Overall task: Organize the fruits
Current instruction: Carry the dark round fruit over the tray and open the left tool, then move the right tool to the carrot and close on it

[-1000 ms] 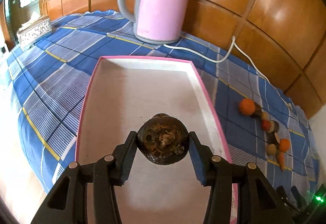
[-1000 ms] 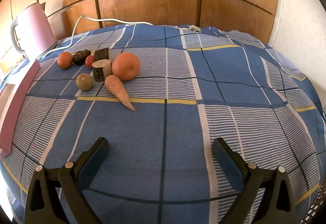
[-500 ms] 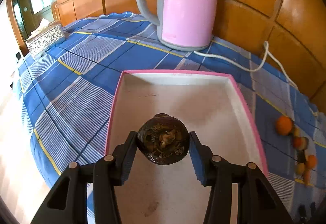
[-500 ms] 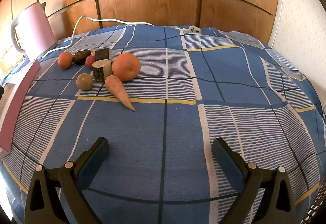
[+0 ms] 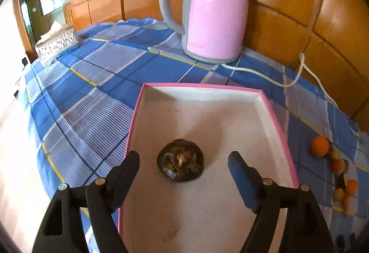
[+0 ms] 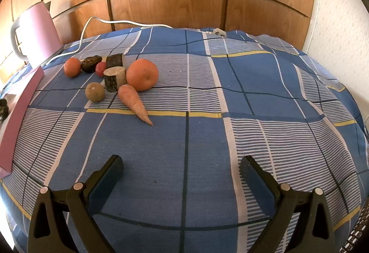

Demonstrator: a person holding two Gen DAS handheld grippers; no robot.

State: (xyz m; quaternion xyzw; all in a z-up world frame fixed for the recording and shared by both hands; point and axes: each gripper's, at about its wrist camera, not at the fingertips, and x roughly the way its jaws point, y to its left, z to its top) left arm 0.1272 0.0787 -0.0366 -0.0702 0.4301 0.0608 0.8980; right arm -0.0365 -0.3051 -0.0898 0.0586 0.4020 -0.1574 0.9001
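Left gripper jaws opening, dark fruit between them, not touching pads, sitting on tray floor. Gripper angled down over tray's near half. Right gripper jaws wide, nothing in them, tilted down over bare cloth. Tray's near end cut off by frame. Fruit dark, round, wrinkly top. Other pieces clustered on tabletop: orange, carrot. Kettle behind tray.

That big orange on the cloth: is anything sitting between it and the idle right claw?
Nothing blocks it outright. Bare blue checked cloth lies between the open right claw and the big orange. The carrot lies just in front of the orange on its left side, tip pointing toward the claw, and a cut log piece sits beside the orange.
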